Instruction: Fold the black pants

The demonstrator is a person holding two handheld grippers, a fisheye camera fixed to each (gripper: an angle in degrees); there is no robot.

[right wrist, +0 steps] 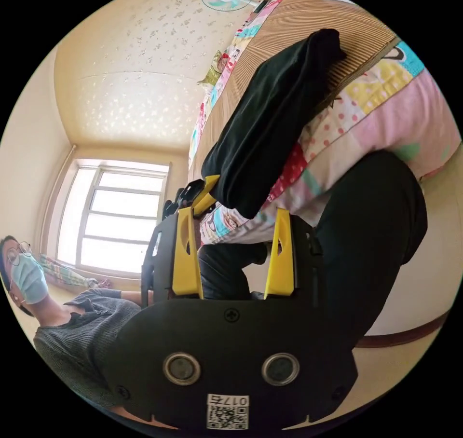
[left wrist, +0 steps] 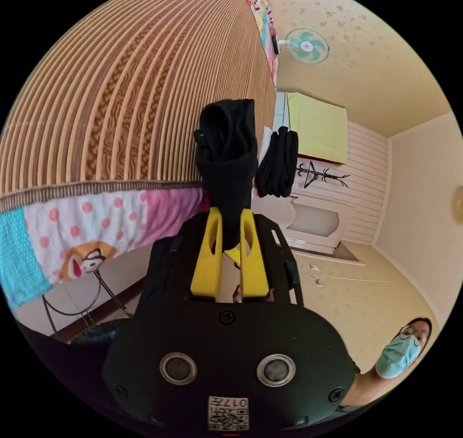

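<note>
**Clerk:** Left gripper view, largest item first?

**Keeper:** Bed (left wrist: 120,100), with a striped woven mat on top and a patchwork sheet (left wrist: 91,230) hanging over its edge. Next, the black pants (left wrist: 226,168), folded into a thick bundle, one end clamped between the yellow jaws of the left gripper (left wrist: 230,252), the rest standing out past the bed's edge. A second dark bundle (left wrist: 277,160) sits just beside it, farther off; what it is I cannot tell.

**Clerk:** Smaller entries in that view?

**Keeper:** Green fan (left wrist: 306,45) on the wall. A person wearing a mask (left wrist: 402,349) at the lower rim.

**Clerk:** Right gripper view?

**Keeper:** Bed (right wrist: 337,134) again, mat and sheet. Black pants (right wrist: 275,124), a long folded roll lying along the bed's edge and overhanging it. Window (right wrist: 118,216). Person (right wrist: 72,322) in a grey top.

**Clerk:** And the grippers there?

**Keeper:** Right gripper (right wrist: 232,259): jaws spread wide, nothing between them, the roll's lower end just above. Left gripper (right wrist: 205,192): yellow tip at the near end of the roll, closed on it.
</note>
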